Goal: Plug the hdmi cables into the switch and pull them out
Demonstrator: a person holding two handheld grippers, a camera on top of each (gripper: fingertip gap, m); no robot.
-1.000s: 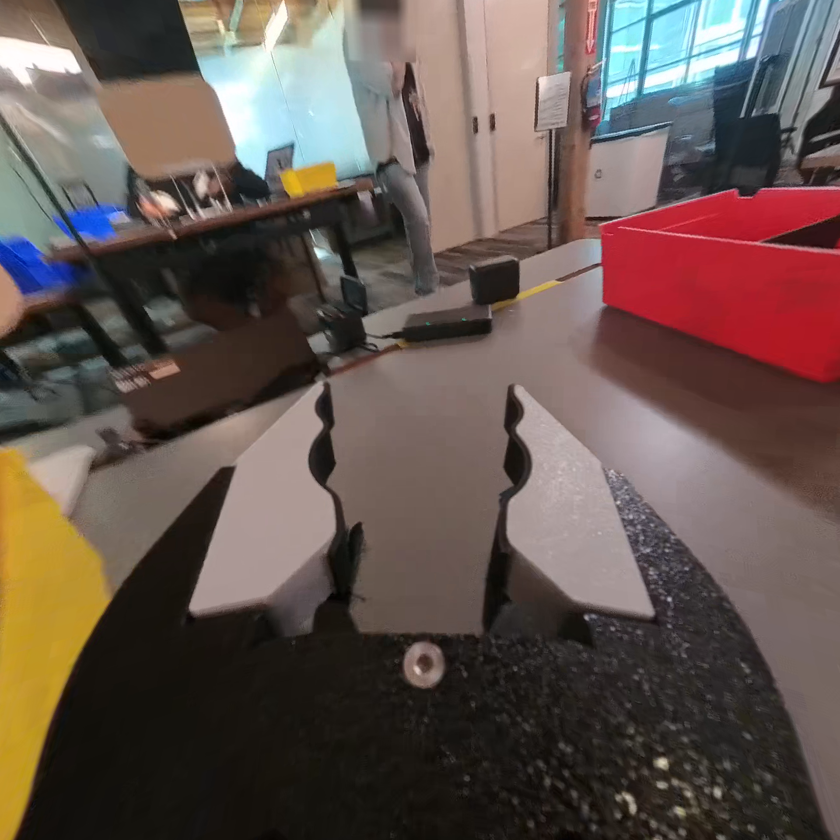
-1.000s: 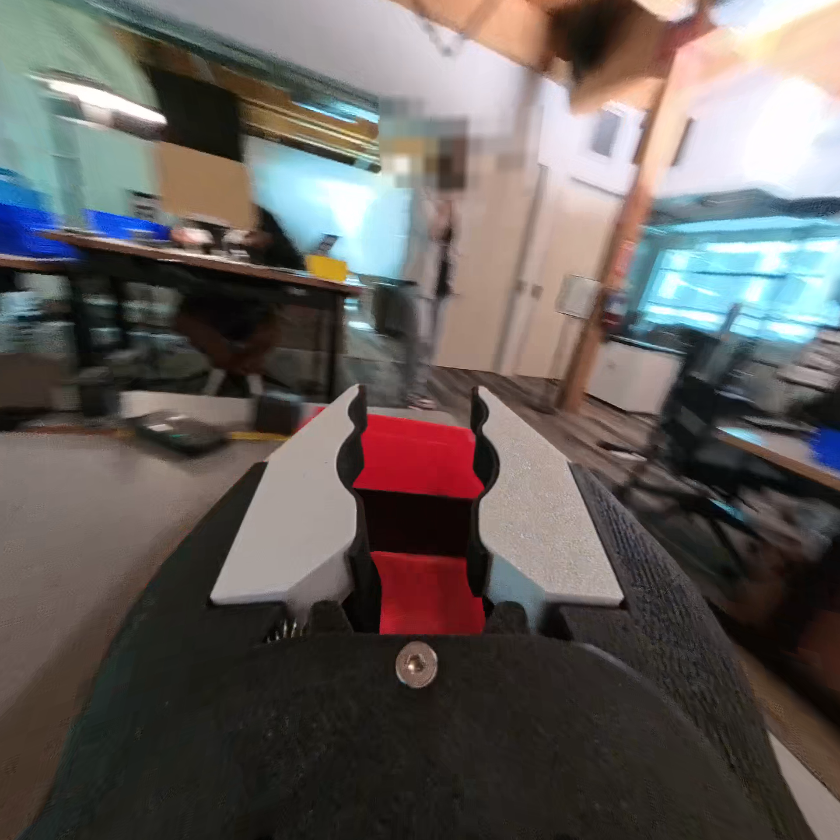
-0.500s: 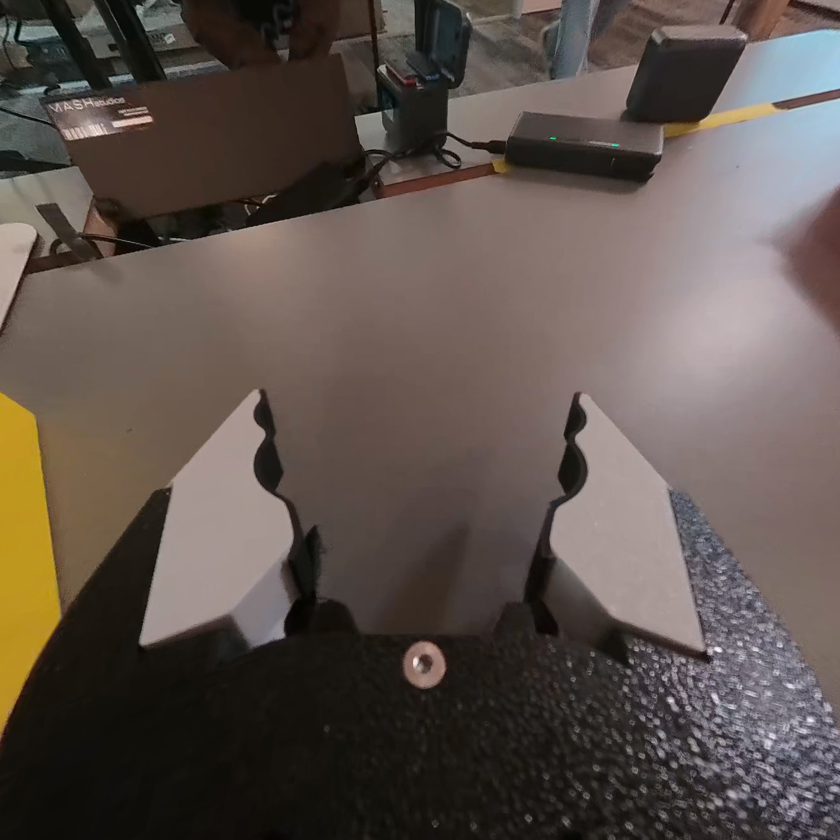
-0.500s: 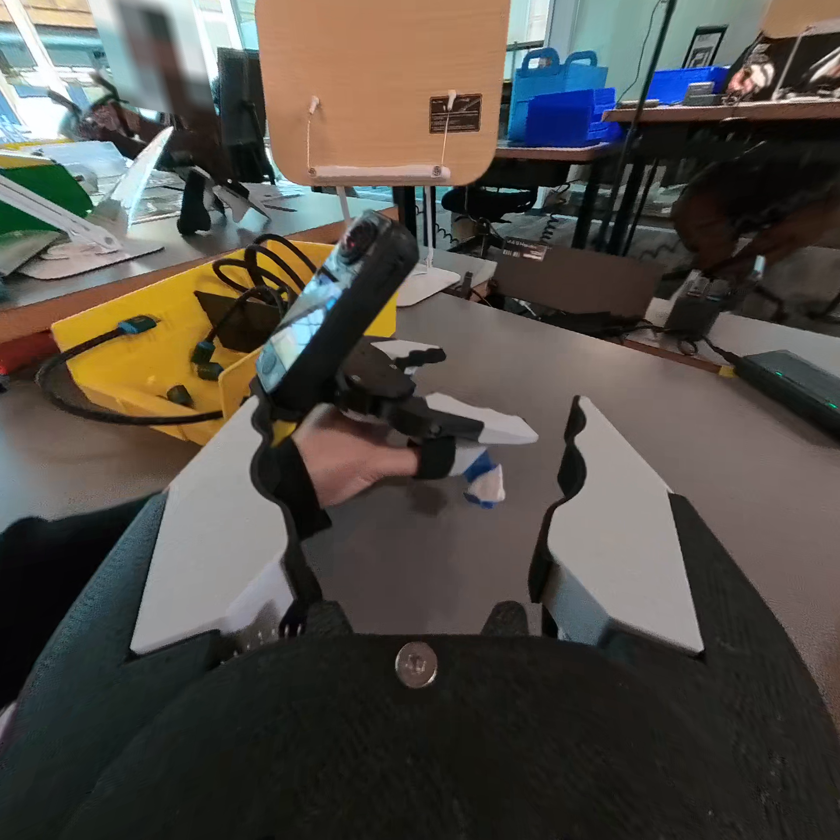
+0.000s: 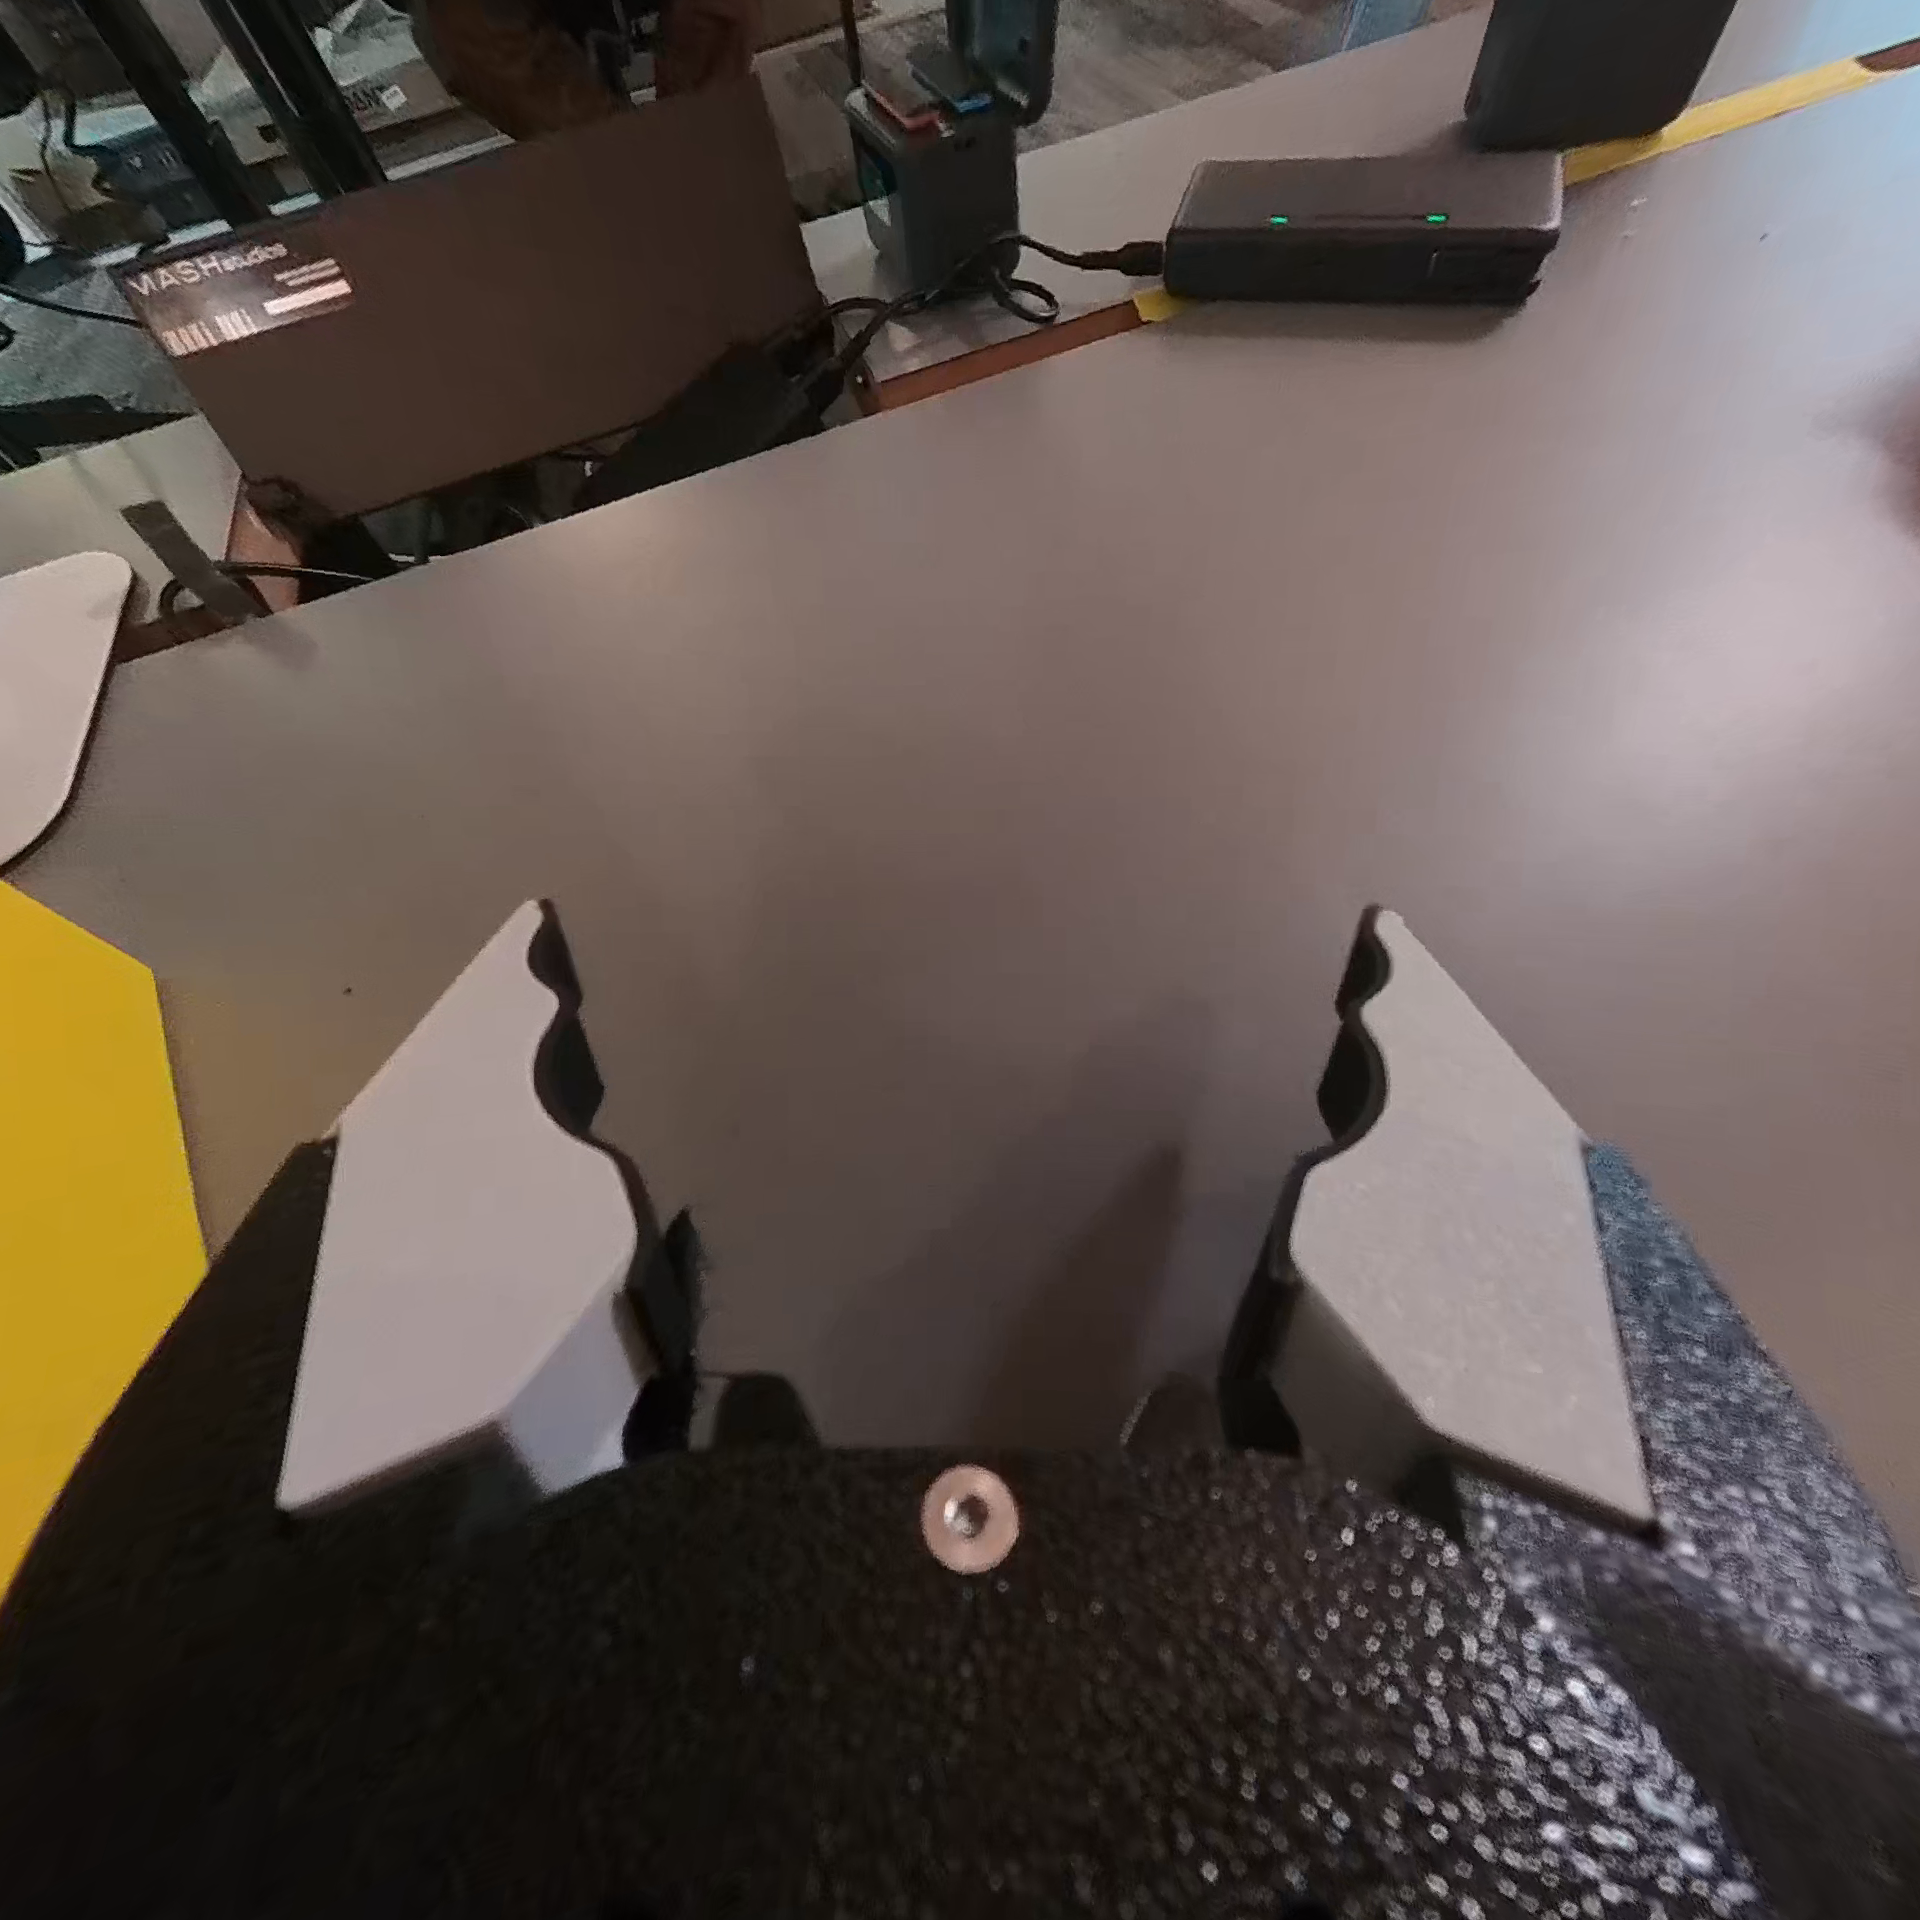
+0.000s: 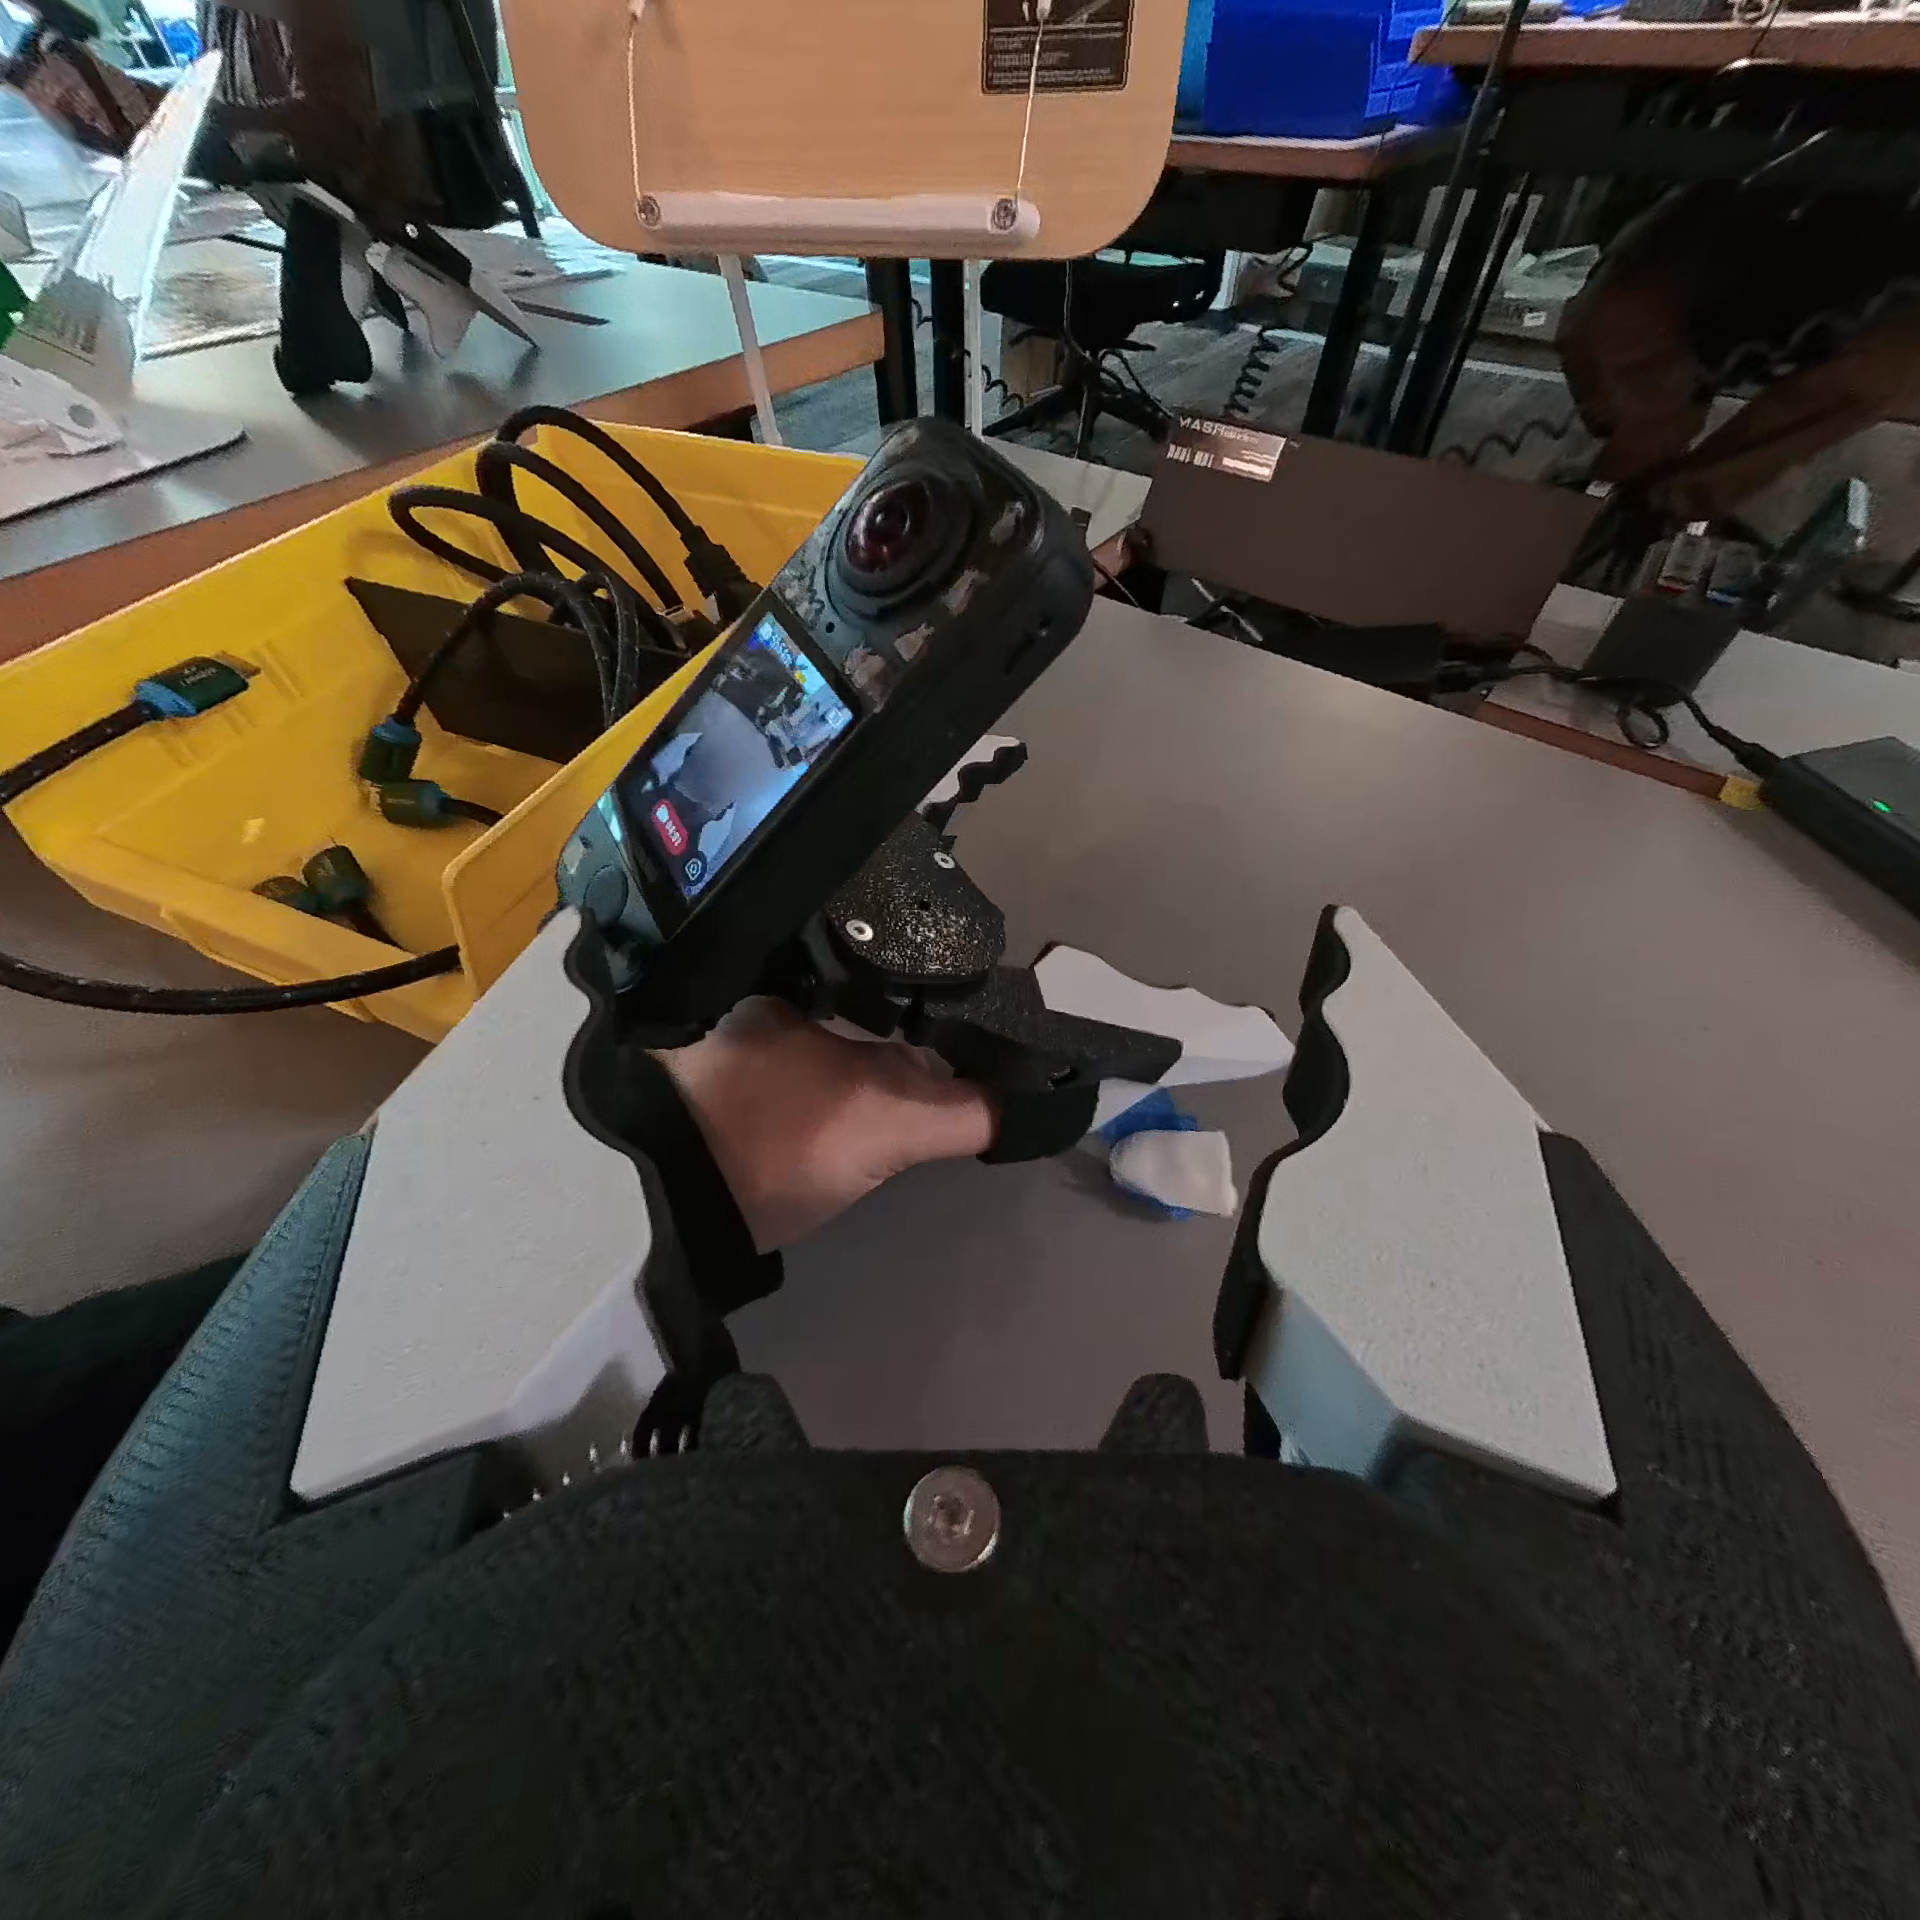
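Note:
Several black braided HDMI cables (image 6: 540, 520) with blue-collared plugs (image 6: 197, 686) lie in a yellow bin (image 6: 499, 883) at the left, around a flat black box (image 6: 520, 675). My right gripper (image 6: 956, 914) is open wide and empty, above the grey table (image 6: 1455, 935). Beyond it a hand holds my left gripper (image 6: 1143, 894), with its camera on top, beside the bin. In the left wrist view my left gripper (image 5: 956, 912) is open wide and empty over bare table (image 5: 935, 675). A corner of the yellow bin (image 5: 73, 1143) shows at its left.
A black box with green lights (image 5: 1361, 234) lies at the table's far edge on yellow tape, cabled to a small dock (image 5: 935, 177); it also shows in the right wrist view (image 6: 1860, 821). A brown box (image 5: 499, 312) stands behind the table. A wooden chair back (image 6: 831, 104) rises beyond the bin.
Both grippers have opened from a narrower gap to wide. The left view has tipped down onto the table. The right gripper has swung from the red bin towards the left gripper and yellow bin.

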